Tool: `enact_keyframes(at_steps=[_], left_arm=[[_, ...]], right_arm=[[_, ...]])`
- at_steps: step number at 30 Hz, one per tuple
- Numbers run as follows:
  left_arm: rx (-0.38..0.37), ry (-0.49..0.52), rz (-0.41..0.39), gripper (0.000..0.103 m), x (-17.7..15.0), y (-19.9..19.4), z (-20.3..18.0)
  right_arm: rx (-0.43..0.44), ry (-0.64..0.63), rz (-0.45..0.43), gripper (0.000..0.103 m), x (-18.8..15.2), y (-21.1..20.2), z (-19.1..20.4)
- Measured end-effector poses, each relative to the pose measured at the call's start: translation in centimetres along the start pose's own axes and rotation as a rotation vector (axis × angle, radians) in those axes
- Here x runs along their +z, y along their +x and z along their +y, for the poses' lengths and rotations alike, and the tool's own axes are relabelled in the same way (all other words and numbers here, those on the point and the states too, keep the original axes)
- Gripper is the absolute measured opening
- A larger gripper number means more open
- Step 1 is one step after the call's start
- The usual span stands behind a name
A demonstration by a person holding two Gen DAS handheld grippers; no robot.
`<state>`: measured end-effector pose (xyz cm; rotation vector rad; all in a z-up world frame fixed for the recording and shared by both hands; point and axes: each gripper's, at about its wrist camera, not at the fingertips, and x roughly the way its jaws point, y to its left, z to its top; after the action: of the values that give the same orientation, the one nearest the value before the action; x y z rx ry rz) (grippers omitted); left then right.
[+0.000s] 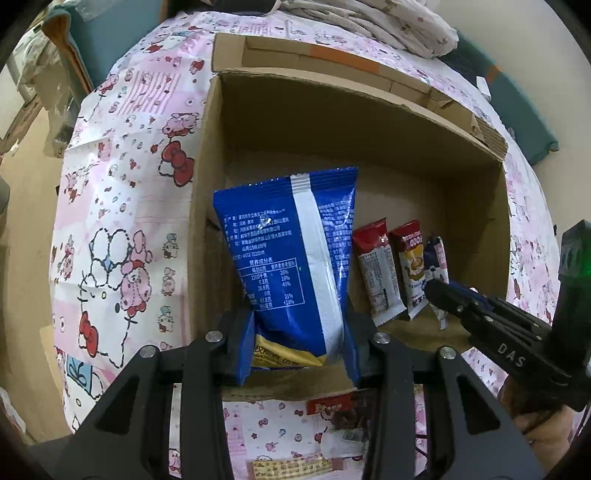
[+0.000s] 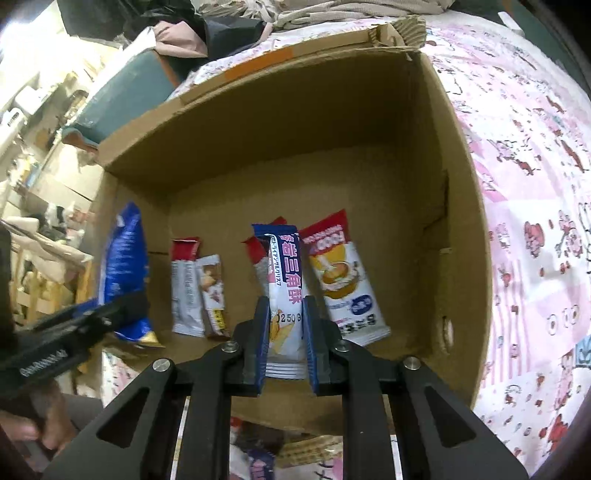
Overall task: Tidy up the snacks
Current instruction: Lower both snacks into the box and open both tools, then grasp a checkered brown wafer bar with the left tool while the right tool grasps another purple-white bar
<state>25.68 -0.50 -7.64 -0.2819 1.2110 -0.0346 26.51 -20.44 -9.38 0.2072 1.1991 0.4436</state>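
Observation:
My left gripper (image 1: 300, 334) is shut on a big blue snack bag (image 1: 291, 254) with a white seam, held upright inside the left part of an open cardboard box (image 1: 207, 177). My right gripper (image 2: 285, 332) is shut on a slim white and blue snack packet (image 2: 282, 280), held over the box floor. In the left wrist view the right gripper (image 1: 439, 295) reaches into the box from the right. Several small packets lie on the box floor: a red and white one (image 2: 186, 288), a brown one (image 2: 212, 295) and a red-topped one (image 2: 341, 280).
The box sits on a pink cartoon-print cloth (image 1: 122, 206). More snack packets (image 1: 343, 421) lie on the cloth in front of the box. Folded fabric (image 1: 388, 22) lies behind it. A hand (image 2: 40, 424) holds the left gripper (image 2: 107, 314) at lower left.

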Motion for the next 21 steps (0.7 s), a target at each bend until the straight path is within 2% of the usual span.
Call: enact_keyframes(at_steps=[8,10,11,12,14,21], left_arm=[[-0.036,0.027,-0.018,0.038,0.0,0.2,-0.9],[-0.053,0.027,-0.001,0.056,0.0,0.4,-1.0],[-0.057,0.025,0.006,0.076,-0.1,0.4,-1.1],[-0.056,0.026,0.003,0.089,-0.1,0.4,-1.1],[-0.034,0.042,-0.023,0.090,-0.2,0.0,-1.2],[-0.049,0.015,-0.035,0.090,0.0,-0.5,-0.7]], right_arm=[[0.044,0.032,-0.050,0.023,0.7,-0.8,-0.1],[0.042,0.060,-0.047,0.030,0.9,-0.8,-0.6],[0.050,0.069,-0.050,0.037,0.9,-0.9,-0.7],[0.056,0.081,-0.052,0.052,1.0,-1.0,-0.9],[0.050,0.101,-0.065,0.068,1.0,-1.3,-1.2],[0.061,0.115,-0.094,0.068,1.3,-2.1,-1.6]])
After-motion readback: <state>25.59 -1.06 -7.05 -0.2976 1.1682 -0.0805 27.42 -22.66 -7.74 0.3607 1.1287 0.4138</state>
